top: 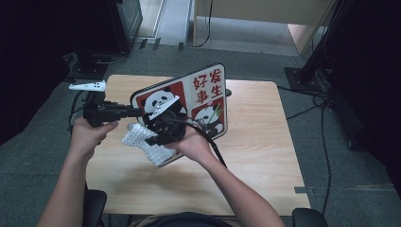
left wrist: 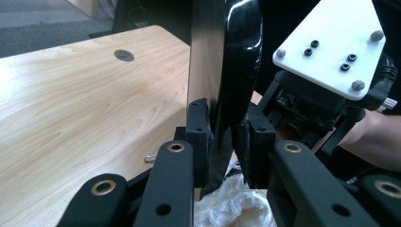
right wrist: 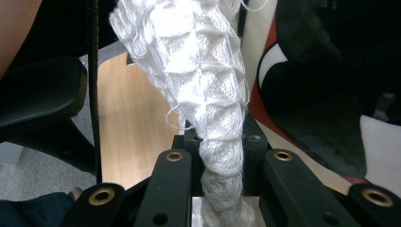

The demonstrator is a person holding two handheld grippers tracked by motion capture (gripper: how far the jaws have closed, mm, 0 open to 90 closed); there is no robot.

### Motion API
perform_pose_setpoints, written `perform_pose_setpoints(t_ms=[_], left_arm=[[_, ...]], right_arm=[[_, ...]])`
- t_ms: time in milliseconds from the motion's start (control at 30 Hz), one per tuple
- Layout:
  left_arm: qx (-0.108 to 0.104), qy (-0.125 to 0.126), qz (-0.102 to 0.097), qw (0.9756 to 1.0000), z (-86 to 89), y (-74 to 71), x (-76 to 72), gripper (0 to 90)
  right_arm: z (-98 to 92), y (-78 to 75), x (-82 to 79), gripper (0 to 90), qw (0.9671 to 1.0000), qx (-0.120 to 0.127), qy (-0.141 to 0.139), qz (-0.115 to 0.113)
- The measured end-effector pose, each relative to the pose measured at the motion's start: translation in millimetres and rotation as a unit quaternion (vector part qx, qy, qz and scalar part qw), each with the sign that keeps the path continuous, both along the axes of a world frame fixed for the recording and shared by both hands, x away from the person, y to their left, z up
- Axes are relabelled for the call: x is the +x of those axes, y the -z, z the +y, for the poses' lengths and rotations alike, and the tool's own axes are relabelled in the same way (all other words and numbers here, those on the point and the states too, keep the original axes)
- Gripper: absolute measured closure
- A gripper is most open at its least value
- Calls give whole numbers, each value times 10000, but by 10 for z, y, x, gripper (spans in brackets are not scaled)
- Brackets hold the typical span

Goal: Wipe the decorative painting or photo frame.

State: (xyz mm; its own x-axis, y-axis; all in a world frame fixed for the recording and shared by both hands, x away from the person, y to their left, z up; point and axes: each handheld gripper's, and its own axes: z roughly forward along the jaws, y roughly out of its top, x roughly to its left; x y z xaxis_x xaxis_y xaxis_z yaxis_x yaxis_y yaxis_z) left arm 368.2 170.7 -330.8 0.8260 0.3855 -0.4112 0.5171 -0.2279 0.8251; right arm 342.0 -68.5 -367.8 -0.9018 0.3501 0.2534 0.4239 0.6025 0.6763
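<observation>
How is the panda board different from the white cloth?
The panda board is flat, stiff and printed in red, black and white; the white cloth is soft, knitted and plain. The board stands tilted up off the table; the cloth hangs bunched. The left gripper clamps the board's edge; the right gripper pinches the cloth. Both are held.

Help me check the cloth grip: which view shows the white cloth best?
The right gripper view: the cloth sits bunched between that gripper's jaws. The high view shows it small under the board; the left gripper view shows a scrap.
</observation>
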Motion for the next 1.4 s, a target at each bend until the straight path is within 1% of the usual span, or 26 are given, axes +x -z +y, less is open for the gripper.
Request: perform_pose_setpoints(t_ms=[100, 200, 433, 600, 867, 933, 967, 1133, 1400], left_arm=[[41, 6, 39, 10000, 4, -6, -7, 770], [64, 16, 21, 10000, 2, -9, -11, 771], [82, -2, 14, 10000, -1, -12, -16, 772], [76, 1, 62, 10000, 4, -9, -12, 769], [69, 3, 62, 10000, 5, -4, -15, 768], [76, 11, 58, 10000, 6, -4, -14, 768], [71, 10, 63, 10000, 7, -2, -14, 768], [57, 38, 82, 9999, 11, 7, -8, 766], [74, 30, 67, 9999, 8, 9, -13, 767]], right_arm=[[-2, 18, -3, 791, 10000, -21, 9, -6], [-7, 51, -11, 791, 10000, -35, 14, -10], [-12, 128, -20, 796, 10000, -75, 35, 30], [-10, 197, -45, 798, 9999, -110, 49, 23], [-41, 301, -59, 800, 9998, -89, 142, 130], [-45, 315, -61, 800, 9998, -94, 138, 127], [-49, 353, -68, 800, 9997, -91, 158, 150], [-59, 433, -80, 800, 9995, -103, 193, 238], [-76, 542, -96, 800, 9993, -153, 198, 278]])
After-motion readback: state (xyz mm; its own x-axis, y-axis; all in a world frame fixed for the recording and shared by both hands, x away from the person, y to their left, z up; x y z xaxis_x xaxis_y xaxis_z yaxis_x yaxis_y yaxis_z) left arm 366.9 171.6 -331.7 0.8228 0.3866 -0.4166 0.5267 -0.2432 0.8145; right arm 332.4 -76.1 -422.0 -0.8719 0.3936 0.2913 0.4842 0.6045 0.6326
